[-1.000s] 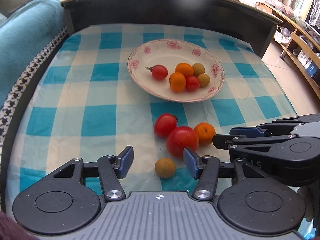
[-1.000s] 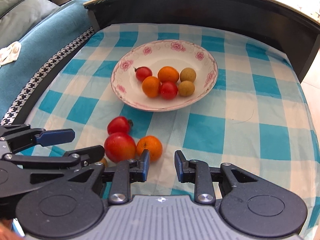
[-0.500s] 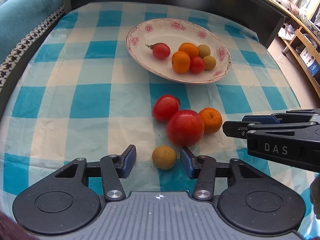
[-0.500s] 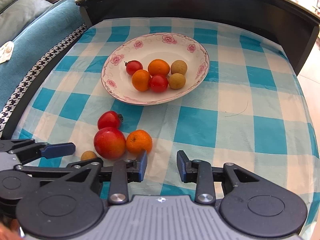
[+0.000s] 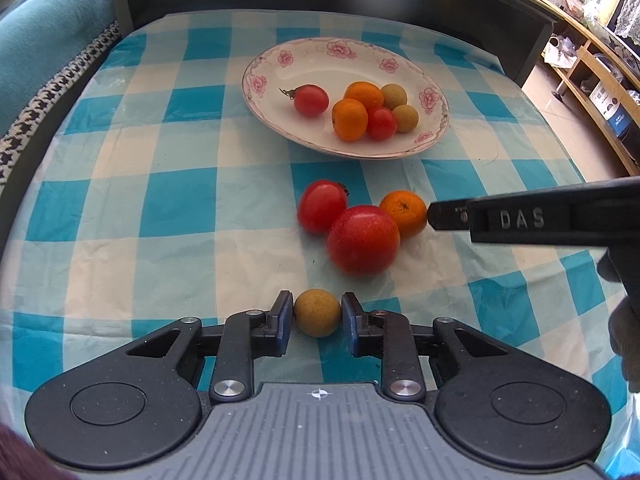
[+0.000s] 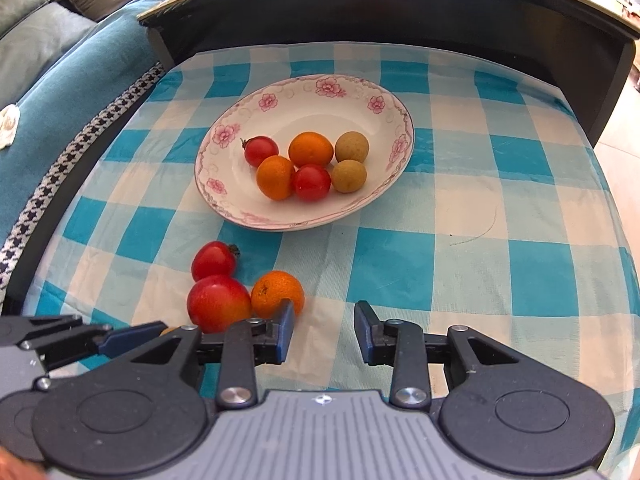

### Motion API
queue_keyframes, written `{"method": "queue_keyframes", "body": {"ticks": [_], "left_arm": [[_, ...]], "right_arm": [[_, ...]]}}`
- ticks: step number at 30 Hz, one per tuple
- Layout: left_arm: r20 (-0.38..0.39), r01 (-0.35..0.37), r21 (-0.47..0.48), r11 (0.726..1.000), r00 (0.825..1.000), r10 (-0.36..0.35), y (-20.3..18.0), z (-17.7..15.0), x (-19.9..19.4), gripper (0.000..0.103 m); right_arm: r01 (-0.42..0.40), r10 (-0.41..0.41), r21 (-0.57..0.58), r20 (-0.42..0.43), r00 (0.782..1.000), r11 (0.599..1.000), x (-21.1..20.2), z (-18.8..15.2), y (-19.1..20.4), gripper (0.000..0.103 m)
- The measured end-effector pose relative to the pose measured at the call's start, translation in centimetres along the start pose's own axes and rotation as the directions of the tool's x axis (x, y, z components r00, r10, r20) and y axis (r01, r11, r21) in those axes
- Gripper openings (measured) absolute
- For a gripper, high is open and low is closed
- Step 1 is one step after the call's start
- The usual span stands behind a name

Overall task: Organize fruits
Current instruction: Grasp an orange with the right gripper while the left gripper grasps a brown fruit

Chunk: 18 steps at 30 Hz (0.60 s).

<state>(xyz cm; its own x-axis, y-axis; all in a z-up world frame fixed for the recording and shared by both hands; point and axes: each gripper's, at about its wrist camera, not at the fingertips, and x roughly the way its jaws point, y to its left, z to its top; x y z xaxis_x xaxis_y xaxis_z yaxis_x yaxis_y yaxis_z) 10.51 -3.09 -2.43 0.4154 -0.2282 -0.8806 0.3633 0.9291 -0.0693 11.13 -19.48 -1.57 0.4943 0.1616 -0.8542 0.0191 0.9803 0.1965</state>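
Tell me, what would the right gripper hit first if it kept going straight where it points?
Probably the checked tablecloth: the right gripper points down at a bare patch, its fingers just opened with nothing between them. The mandarin lies beside one finger, so depth is unclear.

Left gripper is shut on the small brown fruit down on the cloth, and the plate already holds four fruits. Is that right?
Not quite. The left gripper is shut on the small brown fruit on the cloth, but the plate holds six fruits, not four: two red, two orange, two brown. The right wrist view shows them most clearly.
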Motion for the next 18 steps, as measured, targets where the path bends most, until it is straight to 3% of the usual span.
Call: {"method": "queue_keyframes", "body": {"ticks": [13,18], "left_arm": [[-0.009,0.031,-0.010,0.999,0.999,-0.031,0.4,-0.2,0.1,0.036],[-0.006,0.032,-0.001,0.999,0.999,-0.032,0.4,-0.3,0.0,0.036]], "right_arm": [[-0.089,0.086,0.065,0.050,0.995,0.994,0.9,1.8,0.8,0.035],[-0.111,0.109,0.066,0.027,0.994,0.992,1.6,1.9,1.5,0.035]]}}
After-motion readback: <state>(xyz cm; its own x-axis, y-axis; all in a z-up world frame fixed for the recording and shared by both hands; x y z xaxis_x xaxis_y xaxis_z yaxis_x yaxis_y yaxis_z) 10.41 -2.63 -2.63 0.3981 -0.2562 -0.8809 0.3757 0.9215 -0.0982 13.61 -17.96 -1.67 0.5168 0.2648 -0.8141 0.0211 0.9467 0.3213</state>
